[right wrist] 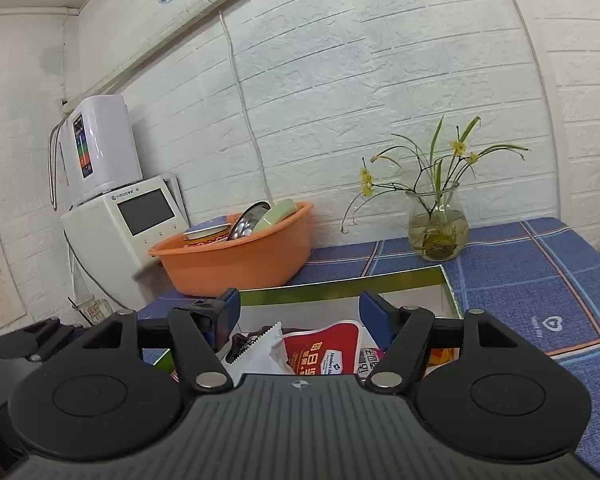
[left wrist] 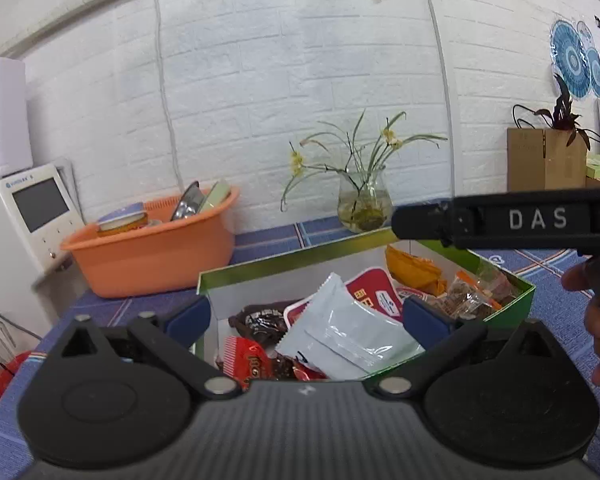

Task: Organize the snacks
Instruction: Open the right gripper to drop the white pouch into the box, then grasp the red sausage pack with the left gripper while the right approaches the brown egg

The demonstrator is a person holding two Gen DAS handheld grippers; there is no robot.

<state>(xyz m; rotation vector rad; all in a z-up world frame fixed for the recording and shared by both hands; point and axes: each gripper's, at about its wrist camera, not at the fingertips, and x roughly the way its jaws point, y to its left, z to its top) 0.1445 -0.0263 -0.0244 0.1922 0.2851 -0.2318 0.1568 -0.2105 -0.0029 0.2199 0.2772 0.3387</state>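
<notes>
The left gripper (left wrist: pixel 306 314) stood with its jaws wide apart above the near side of the green box (left wrist: pixel 516 300); nothing was held between its blue pads (left wrist: pixel 188 320). The right gripper (right wrist: pixel 298 316) was likewise spread wide and held nothing, poised over the same box (right wrist: pixel 340 284).

The box rested on a blue plaid tablecloth (right wrist: pixel 520 292) printed with a small heart emblem. Its contents, as seen from the left wrist:

- A pale grey-white sachet (left wrist: pixel 340 328) with a serrated edge lay uppermost, near the middle.
- A red pouch (left wrist: pixel 374 290) with a white border lay beneath it. It bore a blue-and-white badge and Chinese characters. In the right wrist view the badge appeared to read "Member's Mark", though the print was small.
- A red-orange wrapper (left wrist: pixel 248 360) lay at the near left. Its lettering was only partly legible.
- A dark brown wrapper (left wrist: pixel 260 320) lay just behind that one.
- An orange packet (left wrist: pixel 414 270) lay at the far side.
- Clear packets of brown pieces (left wrist: pixel 472 296) lay at the right.

The right-hand tool crossed the upper right of the left wrist view and carried the raised letters "DAS" (left wrist: pixel 538 218); fingers of a hand (left wrist: pixel 598 320) showed below it.

Behind the box stood an orange basin (right wrist: pixel 236 252) with dishes, a glass vase (right wrist: pixel 438 228) with yellow flowers, and a white appliance (right wrist: pixel 128 228) with a dark screen; its brand mark was too small to read with certainty.
</notes>
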